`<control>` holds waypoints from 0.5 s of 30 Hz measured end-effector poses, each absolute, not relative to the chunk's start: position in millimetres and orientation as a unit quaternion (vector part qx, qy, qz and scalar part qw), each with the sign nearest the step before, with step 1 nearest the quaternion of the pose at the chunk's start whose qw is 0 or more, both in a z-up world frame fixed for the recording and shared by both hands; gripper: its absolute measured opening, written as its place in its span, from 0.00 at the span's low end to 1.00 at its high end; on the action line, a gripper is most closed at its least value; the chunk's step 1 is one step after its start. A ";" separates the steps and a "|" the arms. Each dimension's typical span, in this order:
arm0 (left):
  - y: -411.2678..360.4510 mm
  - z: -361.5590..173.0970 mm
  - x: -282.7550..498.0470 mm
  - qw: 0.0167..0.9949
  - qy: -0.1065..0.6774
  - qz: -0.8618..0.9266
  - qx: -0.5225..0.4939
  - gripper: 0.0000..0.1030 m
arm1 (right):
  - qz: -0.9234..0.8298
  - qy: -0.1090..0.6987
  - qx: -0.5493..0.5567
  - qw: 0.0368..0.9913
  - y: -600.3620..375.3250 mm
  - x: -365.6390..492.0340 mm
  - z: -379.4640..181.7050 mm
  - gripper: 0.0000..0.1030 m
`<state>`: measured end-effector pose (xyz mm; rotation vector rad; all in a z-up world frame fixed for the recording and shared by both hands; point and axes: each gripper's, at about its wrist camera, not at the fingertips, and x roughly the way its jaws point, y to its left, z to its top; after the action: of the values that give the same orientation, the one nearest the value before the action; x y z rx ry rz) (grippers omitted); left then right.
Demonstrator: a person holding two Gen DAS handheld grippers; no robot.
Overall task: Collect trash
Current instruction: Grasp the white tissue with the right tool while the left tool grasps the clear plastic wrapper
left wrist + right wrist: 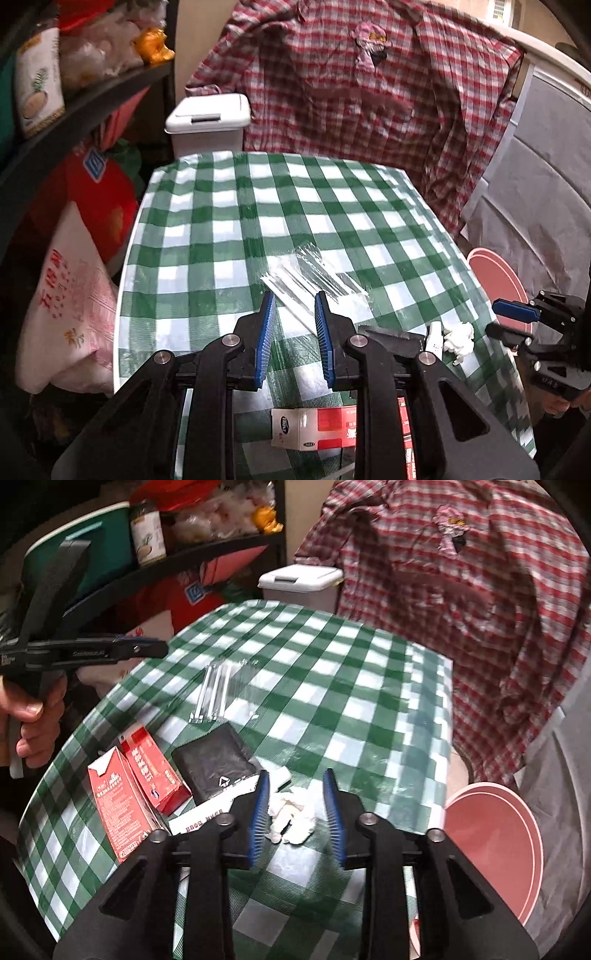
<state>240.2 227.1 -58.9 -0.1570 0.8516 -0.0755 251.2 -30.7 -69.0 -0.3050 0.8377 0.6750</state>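
My left gripper (295,299) hovers open over the green-checked table (221,206), its tips just short of a clear plastic wrapper (314,277); nothing sits between the pads. Under its body lies a red and white carton (314,430). My right gripper (296,775) is open too, with a crumpled white tissue (291,816) lying on the cloth between its fingers, untouched by the pads. To its left are two red cartons (118,805) and a black packet (214,768). The tissue (460,338) and right gripper (493,316) also show in the left wrist view.
A white lidded bin (208,118) stands behind the table's far edge. A pink basin (491,849) sits low off the right edge. A plaid shirt (369,103) hangs behind, and shelves with bags (74,229) crowd the left. A hand (33,709) holds the left gripper (159,650).
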 end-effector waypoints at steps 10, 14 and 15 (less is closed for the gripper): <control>216.0 -91.2 268.4 0.880 0.463 -0.072 -0.072 0.43 | 0.319 0.428 -0.179 0.826 -18.0 261.3 -96.4 0.43; 210.6 -99.2 278.7 0.870 0.482 -0.069 -0.072 0.50 | 0.319 0.436 -0.182 0.821 -16.2 264.2 -100.7 0.43; 210.9 -100.9 281.7 0.868 0.487 -0.067 -0.077 0.50 | 0.319 0.438 -0.183 0.820 -15.7 264.8 -102.0 0.43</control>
<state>281.7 210.9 -100.9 -0.1613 1.0192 -0.1397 264.8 -15.7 -102.0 -0.3902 0.9329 0.6787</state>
